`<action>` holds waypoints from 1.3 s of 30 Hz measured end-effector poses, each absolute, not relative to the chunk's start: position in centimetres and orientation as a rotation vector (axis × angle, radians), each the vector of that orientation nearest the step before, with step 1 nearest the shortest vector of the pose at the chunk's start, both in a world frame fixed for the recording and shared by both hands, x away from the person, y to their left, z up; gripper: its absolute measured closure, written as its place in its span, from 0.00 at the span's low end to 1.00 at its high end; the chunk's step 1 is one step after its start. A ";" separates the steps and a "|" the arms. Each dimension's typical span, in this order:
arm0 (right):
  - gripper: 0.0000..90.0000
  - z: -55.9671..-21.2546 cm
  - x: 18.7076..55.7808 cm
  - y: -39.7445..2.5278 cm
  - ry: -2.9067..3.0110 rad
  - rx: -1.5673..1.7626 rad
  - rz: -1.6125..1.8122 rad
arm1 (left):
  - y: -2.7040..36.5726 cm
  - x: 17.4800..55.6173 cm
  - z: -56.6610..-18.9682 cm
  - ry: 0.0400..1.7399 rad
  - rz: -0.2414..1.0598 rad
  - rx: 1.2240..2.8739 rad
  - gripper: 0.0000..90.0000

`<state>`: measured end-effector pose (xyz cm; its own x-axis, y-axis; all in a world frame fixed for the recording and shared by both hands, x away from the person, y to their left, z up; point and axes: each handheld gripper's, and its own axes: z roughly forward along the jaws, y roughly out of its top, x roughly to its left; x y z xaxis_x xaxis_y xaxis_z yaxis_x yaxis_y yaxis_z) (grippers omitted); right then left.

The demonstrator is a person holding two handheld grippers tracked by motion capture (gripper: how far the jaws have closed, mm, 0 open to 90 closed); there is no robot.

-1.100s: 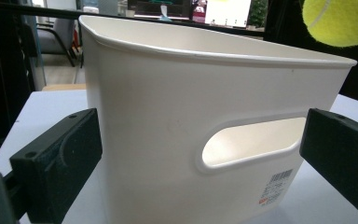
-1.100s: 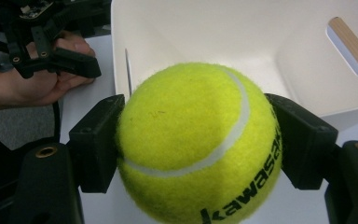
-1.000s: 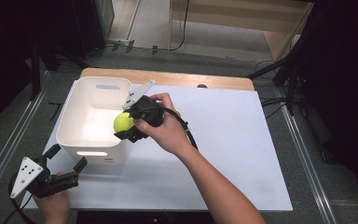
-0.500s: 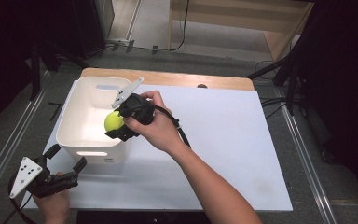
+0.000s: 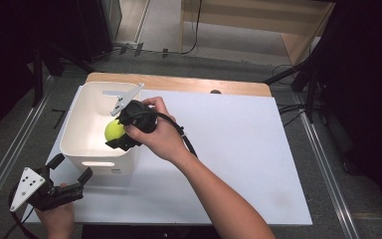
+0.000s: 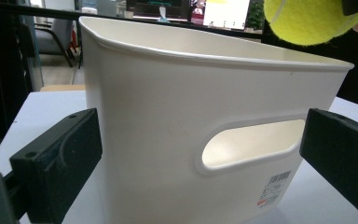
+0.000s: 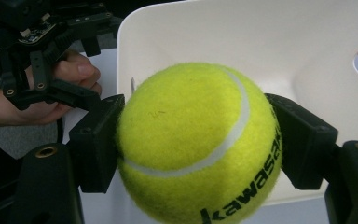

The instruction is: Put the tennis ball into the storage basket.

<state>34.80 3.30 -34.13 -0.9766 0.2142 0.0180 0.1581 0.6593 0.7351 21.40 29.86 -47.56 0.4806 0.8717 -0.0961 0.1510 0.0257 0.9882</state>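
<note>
While the right gripper [image 5: 121, 135] pinches the tennis ball [image 5: 113, 130] over the white bin [image 5: 82, 141], its jaws point toward nine o'clock. At seven o'clock the left gripper [image 5: 69, 168], jaws spread, faces the bin's long side, aimed toward one o'clock.

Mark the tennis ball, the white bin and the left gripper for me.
Yellow-green felt tennis ball [image 7: 193, 144], right gripper view, front face.
White plastic bin [image 5: 87, 117], high view, bare inner floor.
Black left gripper [image 5: 69, 169], high view, between its fingertips.
</note>
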 end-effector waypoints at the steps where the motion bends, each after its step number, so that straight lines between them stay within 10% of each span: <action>1: 0.27 -34.1 34.8 3.3 2.797 0.314 1.229 | 29.9 21.4 -47.6 0.949 0.712 1.461 0.00; 39: 0.26 -37.1 35.9 5.2 2.855 0.302 1.082 | 30.0 21.4 -47.5 0.947 0.708 1.462 0.00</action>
<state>35.87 5.23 -37.06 -0.9779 0.2091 0.0010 0.1572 0.7320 0.6629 21.38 29.99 -47.51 0.4840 0.8696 -0.0976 0.1517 0.0265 0.9881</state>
